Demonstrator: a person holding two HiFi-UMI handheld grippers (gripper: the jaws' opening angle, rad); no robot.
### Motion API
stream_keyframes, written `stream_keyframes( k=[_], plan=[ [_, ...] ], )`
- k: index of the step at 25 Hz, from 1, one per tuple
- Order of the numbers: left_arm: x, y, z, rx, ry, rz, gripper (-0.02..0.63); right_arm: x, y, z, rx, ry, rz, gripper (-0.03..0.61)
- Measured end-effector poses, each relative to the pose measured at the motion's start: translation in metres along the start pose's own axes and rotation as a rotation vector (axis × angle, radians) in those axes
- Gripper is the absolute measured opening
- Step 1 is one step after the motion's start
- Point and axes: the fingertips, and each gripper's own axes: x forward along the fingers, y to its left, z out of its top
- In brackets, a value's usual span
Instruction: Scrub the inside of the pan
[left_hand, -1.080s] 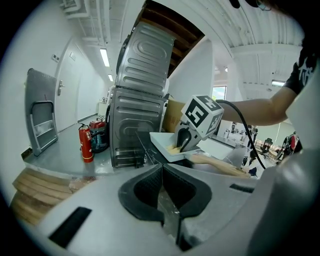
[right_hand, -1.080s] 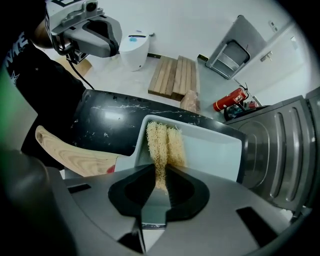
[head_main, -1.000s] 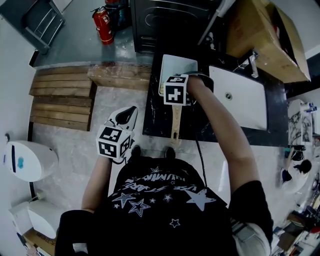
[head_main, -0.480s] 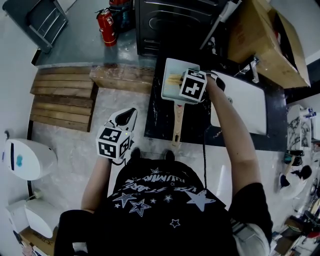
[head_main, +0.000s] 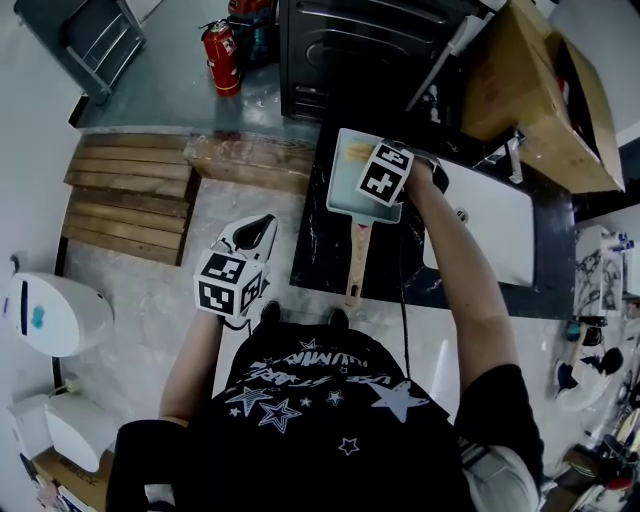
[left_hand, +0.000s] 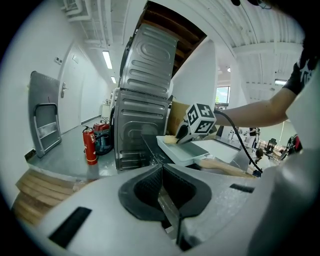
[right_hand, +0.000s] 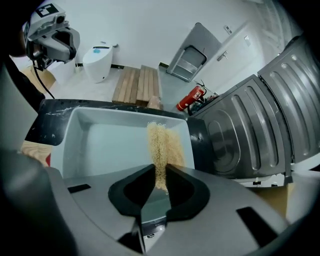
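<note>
The pan (head_main: 345, 190), pale and rectangular with a wooden handle (head_main: 354, 262), is set on a dark marbled counter (head_main: 320, 250) beside a white sink (head_main: 490, 220). A tan fibrous scrubber (right_hand: 162, 142) is clamped between the jaws of the right gripper (right_hand: 160, 175) and laid against the pan's floor near its far wall. The left gripper (left_hand: 169, 200) is held well apart from the pan, off the counter's edge, its jaws brought together on nothing. A red fire extinguisher (head_main: 225, 45) and wooden planks (head_main: 125, 200) are seen on the floor beyond.
</note>
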Motion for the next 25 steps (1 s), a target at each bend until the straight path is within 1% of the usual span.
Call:
stream_keyframes(
  k=[3, 5, 9, 14, 25],
  plan=[
    [0.001, 0.003, 0.002, -0.001, 0.0, 0.006, 0.009, 0.013, -0.002, -0.006, 0.02, 0.029, 0.002, 0.063],
    [0.001, 0.004, -0.001, -0.004, 0.005, 0.008, 0.009, 0.019, 0.002, -0.008, 0.035, 0.025, 0.012, 0.066],
    [0.001, 0.004, -0.01, -0.014, 0.028, 0.009, 0.009, 0.02, 0.007, -0.007, 0.0, 0.029, 0.017, 0.066],
    [0.001, -0.001, -0.016, -0.015, 0.04, -0.002, 0.009, 0.014, 0.018, -0.007, 0.002, 0.039, 0.068, 0.064],
    [-0.002, -0.012, -0.018, -0.009, 0.041, -0.017, 0.009, -0.005, 0.059, -0.006, -0.046, 0.09, 0.201, 0.064]
  ],
)
